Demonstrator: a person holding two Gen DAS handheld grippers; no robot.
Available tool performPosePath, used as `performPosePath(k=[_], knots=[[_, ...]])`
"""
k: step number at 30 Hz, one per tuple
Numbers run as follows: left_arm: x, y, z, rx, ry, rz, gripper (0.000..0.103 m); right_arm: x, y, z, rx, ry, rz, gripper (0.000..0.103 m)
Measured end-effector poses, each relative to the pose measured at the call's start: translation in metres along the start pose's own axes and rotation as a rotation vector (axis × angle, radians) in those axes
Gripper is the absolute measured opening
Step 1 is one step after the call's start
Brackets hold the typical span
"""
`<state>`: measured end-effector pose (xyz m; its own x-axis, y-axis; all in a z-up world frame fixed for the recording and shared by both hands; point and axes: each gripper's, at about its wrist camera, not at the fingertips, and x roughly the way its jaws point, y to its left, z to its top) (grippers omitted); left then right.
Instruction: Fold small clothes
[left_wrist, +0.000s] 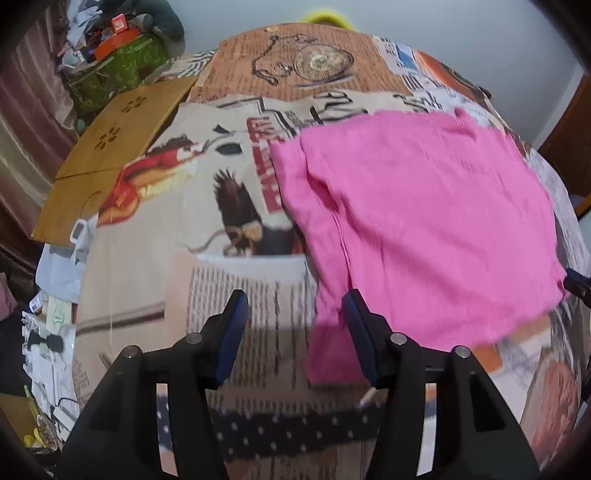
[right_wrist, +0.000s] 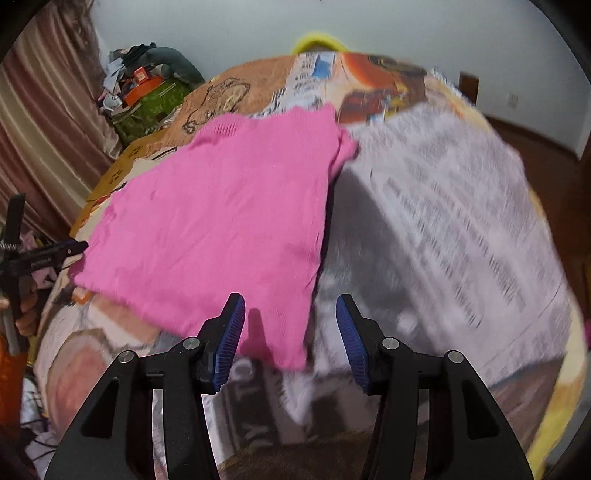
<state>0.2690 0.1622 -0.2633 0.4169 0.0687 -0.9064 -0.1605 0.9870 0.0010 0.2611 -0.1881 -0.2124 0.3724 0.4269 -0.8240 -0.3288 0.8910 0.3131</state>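
A bright pink knitted garment (left_wrist: 417, 221) lies spread flat on a newspaper-print bedspread (left_wrist: 236, 295) with an eagle, a pocket watch and columns of type. It is partly folded: in the left wrist view a narrower layer runs down its left edge, ending in a strip beside the left gripper's right-hand finger. Motion blur softens that lower edge, so whether the strip is a sleeve cannot be told.

The left gripper (left_wrist: 295, 299) hangs over bare bedspread just off the garment's near-left corner, its blue-padded jaws parted with nothing between them. The right gripper (right_wrist: 290, 302) hovers over the garment's near-right corner, jaws likewise apart and empty; the pink corner sits under the gap but is not pinched. The bedspread on the right of this view is heavily smeared and its print unreadable.

At the far left of the right wrist view the tip of the other gripper shows, with part of a hand behind it, cut off by the frame. A flattened brown cardboard sheet (left_wrist: 110, 155) lies beyond the bedspread, and a cluttered green box (left_wrist: 122, 62) stands against the wall.
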Motion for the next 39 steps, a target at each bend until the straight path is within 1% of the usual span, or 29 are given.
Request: performPosePath(k=[3,5,7,9,10,11,12,13,14,16,19,21,25,29,32,35,39], knots=[[-0.006,-0.001,-0.009,0.010,-0.002,0.019,0.055,0.008,0.006,-0.002,-0.010,0.019,-0.009,0.047],[-0.011,0.001,-0.012,0.004,-0.008,0.022,0.058,0.015,0.010,-0.001,-0.030,0.037,0.006,0.050],[-0.016,0.003,-0.013,-0.007,-0.011,0.026,0.059,0.017,0.013,-0.001,-0.051,0.047,0.002,0.050],[-0.019,0.006,-0.015,-0.019,-0.015,0.029,0.060,0.019,0.016,0.000,-0.067,0.050,0.011,0.047],[-0.020,0.007,-0.015,-0.027,-0.018,0.032,0.061,0.019,0.015,0.000,-0.068,0.050,0.014,0.043],[-0.021,0.007,-0.015,-0.031,-0.021,0.037,0.063,0.019,0.014,-0.001,-0.065,0.048,0.017,0.033],[-0.021,0.008,-0.015,-0.035,-0.024,0.043,0.064,0.018,0.012,-0.002,-0.058,0.046,0.018,0.025],[-0.021,0.008,-0.015,-0.037,-0.025,0.045,0.066,0.018,0.010,-0.003,-0.048,0.046,0.025,0.011],[-0.021,0.008,-0.014,-0.040,-0.026,0.045,0.067,0.018,0.008,-0.004,-0.039,0.043,0.034,0.009],[-0.022,0.008,-0.012,-0.041,-0.027,0.045,0.069,0.014,0.007,-0.006,-0.041,0.024,0.012,0.008],[-0.023,0.009,-0.007,-0.039,-0.036,0.056,0.074,0.005,0.008,-0.006,-0.075,-0.019,-0.020,0.007],[-0.023,0.010,-0.002,-0.039,-0.041,0.060,0.075,0.001,0.006,-0.003,-0.103,-0.035,-0.044,0.007],[-0.022,0.009,0.017,-0.029,-0.057,0.070,0.075,-0.001,-0.001,0.005,-0.128,-0.041,-0.083,0.007],[-0.018,0.005,0.040,-0.017,-0.077,0.061,0.077,-0.004,-0.017,0.012,-0.112,-0.056,-0.120,0.007],[-0.007,-0.002,0.060,-0.003,-0.075,0.044,0.079,-0.008,-0.030,0.020,-0.089,-0.089,-0.165,0.007],[0.012,-0.010,0.078,0.018,-0.050,0.029,0.079,-0.005,-0.044,0.032,-0.075,-0.100,-0.208,0.007],[0.038,-0.024,0.098,0.042,-0.017,-0.008,0.079,-0.004,-0.051,0.048,-0.075,-0.123,-0.234,0.007]])
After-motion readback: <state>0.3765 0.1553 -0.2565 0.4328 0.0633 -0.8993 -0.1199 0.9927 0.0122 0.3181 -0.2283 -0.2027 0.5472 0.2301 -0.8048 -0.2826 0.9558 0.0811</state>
